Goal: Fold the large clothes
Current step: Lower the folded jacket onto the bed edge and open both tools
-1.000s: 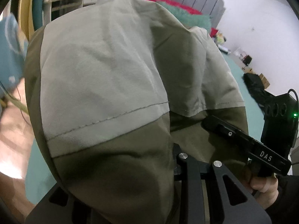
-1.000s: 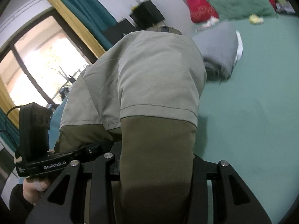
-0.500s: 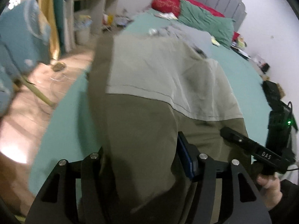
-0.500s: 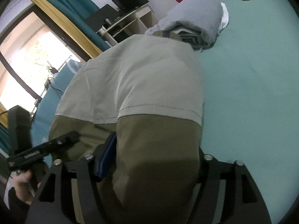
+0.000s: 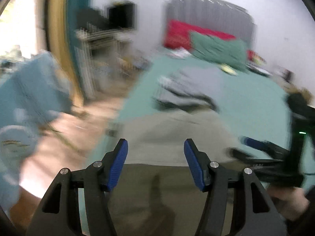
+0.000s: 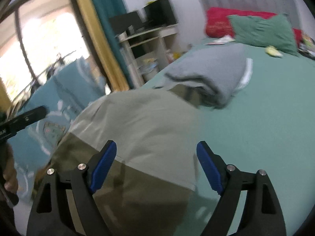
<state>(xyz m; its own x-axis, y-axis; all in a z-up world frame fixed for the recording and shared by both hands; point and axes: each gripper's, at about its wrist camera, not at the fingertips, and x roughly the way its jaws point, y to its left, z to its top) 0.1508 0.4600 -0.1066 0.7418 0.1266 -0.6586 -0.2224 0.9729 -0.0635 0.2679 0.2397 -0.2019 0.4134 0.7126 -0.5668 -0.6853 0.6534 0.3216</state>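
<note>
- Releasing: we note that both tongs held the two-tone garment [image 6: 141,129] a second ago, draped high over their jaws; now it lies on the green bed [image 6: 265,118], pale panel toward the pillows, dark olive panel nearest us.
- Left gripper [image 5: 155,163]: jaws stand well apart, blue pads bare; nothing is between them; the garment [image 5: 167,137] lies beyond and below, untouched; half a second ago cloth was draped between these jaws.
- Right gripper [image 6: 156,164]: jaws are opening at this moment, wider than the left pair; no cloth is pinched; the garment shows through the gap, lying flat underneath.
- Meaning for the task, as we judge it: one fold is laid down and let go; the piece rests doubled, its pale half over the dark; either a further fold or a new garment is next; we cannot tell which.
- Left wrist view only: heavily smeared by motion; it shows the right gripper's body [image 5: 275,161] at the right edge with a hand [image 5: 287,202] beneath it; garment edges are too blurred to judge.
- Right wrist view only: sharper; it shows the seam between pale and olive panels, the garment's far edge touching a grey folded pile [image 6: 208,74], the window [image 6: 43,53], a shelf unit [image 6: 149,45], and the left gripper's body [image 6: 21,121] at the left edge.
- Both views: red pillow [image 6: 220,22] and green pillow [image 6: 263,31] at the headboard, well apart from the garment.
</note>
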